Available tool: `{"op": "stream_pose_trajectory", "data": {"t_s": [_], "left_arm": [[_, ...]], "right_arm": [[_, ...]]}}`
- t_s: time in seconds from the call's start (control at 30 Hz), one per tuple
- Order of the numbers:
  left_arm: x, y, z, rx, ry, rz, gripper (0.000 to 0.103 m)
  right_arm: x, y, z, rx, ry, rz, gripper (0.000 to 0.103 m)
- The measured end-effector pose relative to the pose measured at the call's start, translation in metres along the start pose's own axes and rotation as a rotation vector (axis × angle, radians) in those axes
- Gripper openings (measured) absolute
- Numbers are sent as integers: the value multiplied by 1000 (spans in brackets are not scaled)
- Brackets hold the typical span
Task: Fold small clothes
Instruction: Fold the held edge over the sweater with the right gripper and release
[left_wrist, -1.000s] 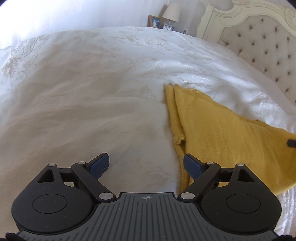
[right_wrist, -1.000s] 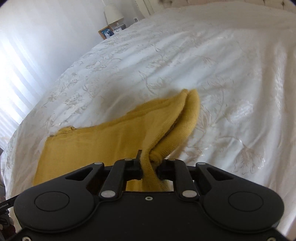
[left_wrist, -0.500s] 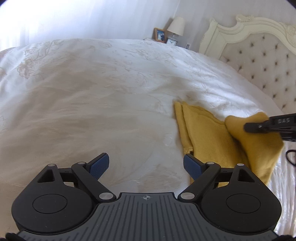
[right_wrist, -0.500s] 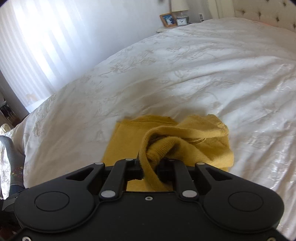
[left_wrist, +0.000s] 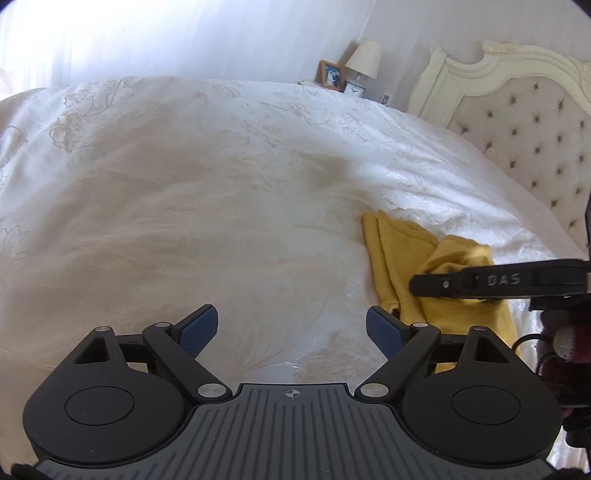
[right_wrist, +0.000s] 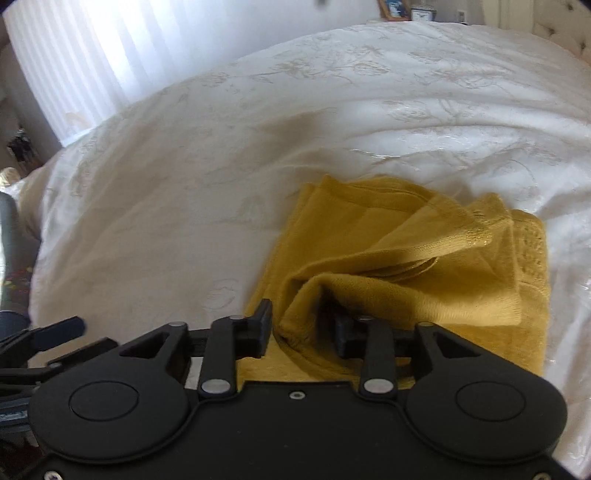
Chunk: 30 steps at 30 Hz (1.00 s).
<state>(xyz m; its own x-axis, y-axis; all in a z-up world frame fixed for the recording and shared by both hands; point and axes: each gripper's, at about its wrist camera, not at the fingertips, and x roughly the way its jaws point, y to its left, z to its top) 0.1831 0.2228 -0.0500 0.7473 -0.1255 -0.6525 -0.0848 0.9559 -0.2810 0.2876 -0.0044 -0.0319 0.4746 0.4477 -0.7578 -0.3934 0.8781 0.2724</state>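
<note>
Now, right gripper (right_wrist: 299, 330): jaws parted, a bunched fold of the yellow garment (right_wrist: 413, 258) sits in the gap; the left finger stands clear of the cloth, and contact on the right finger is hidden by the fold, so a true grip cannot be told.
Right gripper, seen from the left wrist camera (left_wrist: 436, 284): black fingers reach in from the right edge, low over the yellow pile.
Left gripper (left_wrist: 291, 328): spread wide, blue pads (left_wrist: 199, 326) holding nothing, hovering over bare bedspread with its right pad just beside the garment's near edge.
Yellow garment (left_wrist: 399, 266): lying on the bed, folded over itself, top layer rumpled and raised near the right gripper, lower layers flat with two neat edges pointing away.
Bedspread (left_wrist: 207, 206): white, floral pattern, lightly wrinkled around the cloth.
Headboard (left_wrist: 528, 125): cream, tufted, far right.
Nightstand corner: lamp (left_wrist: 364, 61), framed photo (left_wrist: 330, 75), small clock (left_wrist: 354, 88) beyond the bed.
</note>
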Motion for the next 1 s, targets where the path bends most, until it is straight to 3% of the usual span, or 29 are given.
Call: {"op": "stream_pose_trajectory", "data": {"t_s": [0.1,0.23,0.43,0.6,0.8,1.0], "left_arm": [[4,-1,-1,6,8,-8,88],[6,-4,-3,14,16,-13,88],[7,-6,-3,21,15,-30,88],[-3,-15,-6,16,-45,-91,88],[-2,-52,-17,120,-79,-182,88],[20,-86,-38,234,-6,-226,88]], "right_arm": [[-14,6,-3,1,-37,127,50],[-38,-1,-3,30,-105,192,50],[-71,-40,-11,103,-202,101,50],[-70,-69,-28,148,-175,19,50],[-55,-82,-46,120,-145,-78,50],[-40,-86,-43,51,-155,-114,50]]}}
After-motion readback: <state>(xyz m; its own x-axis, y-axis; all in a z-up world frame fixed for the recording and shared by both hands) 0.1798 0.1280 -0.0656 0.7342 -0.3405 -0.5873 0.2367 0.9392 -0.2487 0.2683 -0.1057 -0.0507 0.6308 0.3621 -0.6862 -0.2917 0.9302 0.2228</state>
